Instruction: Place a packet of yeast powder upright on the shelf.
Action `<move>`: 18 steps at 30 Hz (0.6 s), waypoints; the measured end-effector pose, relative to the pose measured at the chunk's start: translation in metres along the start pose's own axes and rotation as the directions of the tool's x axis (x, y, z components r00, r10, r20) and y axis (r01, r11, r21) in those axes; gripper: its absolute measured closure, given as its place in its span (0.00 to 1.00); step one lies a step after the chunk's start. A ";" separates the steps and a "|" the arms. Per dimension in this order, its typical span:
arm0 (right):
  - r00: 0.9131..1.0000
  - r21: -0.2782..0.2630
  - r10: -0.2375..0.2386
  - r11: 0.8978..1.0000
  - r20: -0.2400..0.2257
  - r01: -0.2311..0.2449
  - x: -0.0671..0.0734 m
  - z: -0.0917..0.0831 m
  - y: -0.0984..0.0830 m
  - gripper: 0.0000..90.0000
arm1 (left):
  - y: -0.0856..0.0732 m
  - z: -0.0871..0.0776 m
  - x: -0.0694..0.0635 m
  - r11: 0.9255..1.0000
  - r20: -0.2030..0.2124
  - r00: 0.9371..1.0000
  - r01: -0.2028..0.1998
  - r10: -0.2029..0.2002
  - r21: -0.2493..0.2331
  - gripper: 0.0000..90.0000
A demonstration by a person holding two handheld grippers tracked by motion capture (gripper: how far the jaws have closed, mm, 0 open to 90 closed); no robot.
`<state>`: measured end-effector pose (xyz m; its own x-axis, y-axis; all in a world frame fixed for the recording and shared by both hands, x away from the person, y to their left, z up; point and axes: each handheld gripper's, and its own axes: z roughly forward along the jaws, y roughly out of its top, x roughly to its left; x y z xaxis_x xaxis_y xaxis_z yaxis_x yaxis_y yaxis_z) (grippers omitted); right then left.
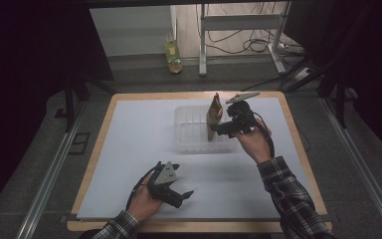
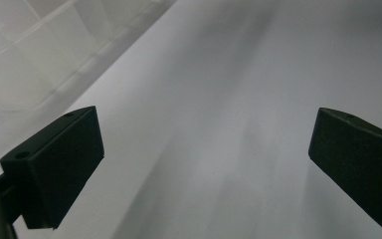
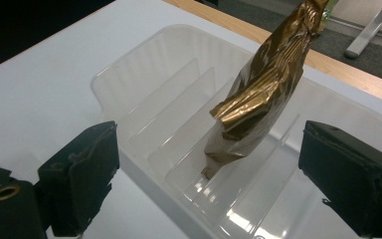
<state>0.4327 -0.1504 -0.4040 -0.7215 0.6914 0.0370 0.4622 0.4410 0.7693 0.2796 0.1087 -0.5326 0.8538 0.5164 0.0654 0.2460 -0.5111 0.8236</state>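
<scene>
The gold foil packet [image 3: 258, 94] already stands on end in one of the slots of the clear plastic tray [image 3: 144, 74], leaning toward the far rim between two of the thin dividers, so the placing looks done. The right gripper [image 3: 206, 174] sits just in front of it with its jaws wide apart and the pads off the foil, holding nothing; what seems left is to draw that hand away, and perhaps to check that the packet stays up. The left gripper [image 1: 171, 191] rests low near the front edge of the counter, jaws spread and empty, well apart from the tray. The counter [image 1: 129, 149] is a wooden top covered by a white sheet. Beyond it the room is dim, with a grey floor, a bottle [image 1: 173, 54], a white frame [image 1: 238, 22] and loose cables [image 1: 251, 45].
</scene>
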 end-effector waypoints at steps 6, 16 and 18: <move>1.000 -0.006 -0.022 1.000 -0.009 0.022 0.004 -0.004 -0.006 0.10 | 0.000 0.000 -0.001 1.000 -0.003 1.000 -0.011 0.011 0.002 0.01; 0.999 -0.012 -0.043 0.999 -0.028 0.043 0.007 -0.006 -0.020 0.08 | 0.000 0.001 -0.002 1.000 -0.010 1.000 -0.025 0.025 0.010 0.00; 0.999 -0.010 -0.046 0.999 -0.029 0.046 0.007 -0.006 -0.021 0.08 | 0.000 0.001 -0.002 1.000 -0.012 1.000 -0.021 0.021 0.003 0.00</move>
<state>0.4146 -0.1580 -0.4165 -0.7568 0.6533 0.0204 0.4235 0.4663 0.7767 0.2782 0.1067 -0.5331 0.8531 0.5141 0.0892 0.2297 -0.5235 0.8205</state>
